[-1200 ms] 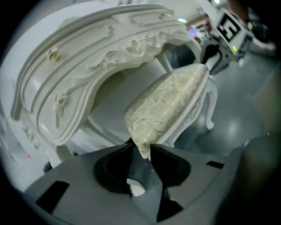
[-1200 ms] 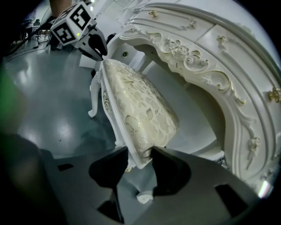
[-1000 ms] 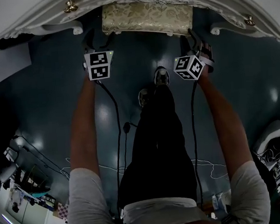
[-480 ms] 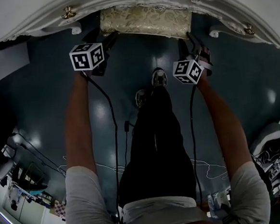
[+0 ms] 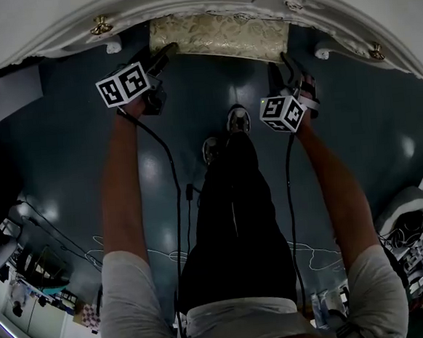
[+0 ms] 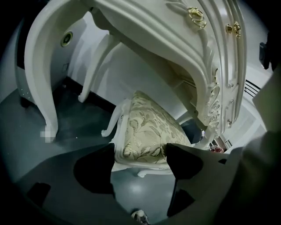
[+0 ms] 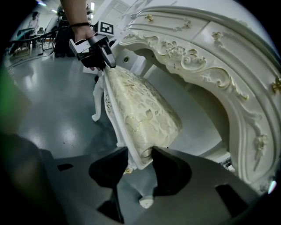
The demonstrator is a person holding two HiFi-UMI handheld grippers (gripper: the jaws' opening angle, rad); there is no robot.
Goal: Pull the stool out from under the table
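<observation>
Floor (image 5: 59, 176) is dark and glossy, and the room is dim. Head view, near to far:

- shoes (image 5: 240, 117) just above centre, toes toward 12 o'clock
- left gripper (image 5: 167, 53) out at 11, right gripper (image 5: 283, 58) at 1
- stool (image 5: 219, 34) at 12, mostly tucked under the white carved bench (image 5: 33, 29); only the front strip of the brocade seat shows past the bench edge

Right gripper: fingers are closed on the stool's right end, pads clamped on the white seat frame and cushion edge. That grip looks set.

Left gripper: fingers have just been opening and now stand wide apart. The stool's left seat end sits framed between them, with no squeeze visible. Not a grip yet.

Step, my read: the two-handed grasp is half done and the pull hasn't started.

Next move calls for:
- Ease the left gripper in so the seat frame sits deeper between the fingers, then close them.
- Draw both hands toward 6 o'clock together at an even rate, or the stool will likely yaw toward a bench leg (image 6: 41, 88).
- Keep the seat low, since the carved apron hangs close over the cushion.
- Step back with the pull, because the shoes stand right in the stool's path.
</observation>
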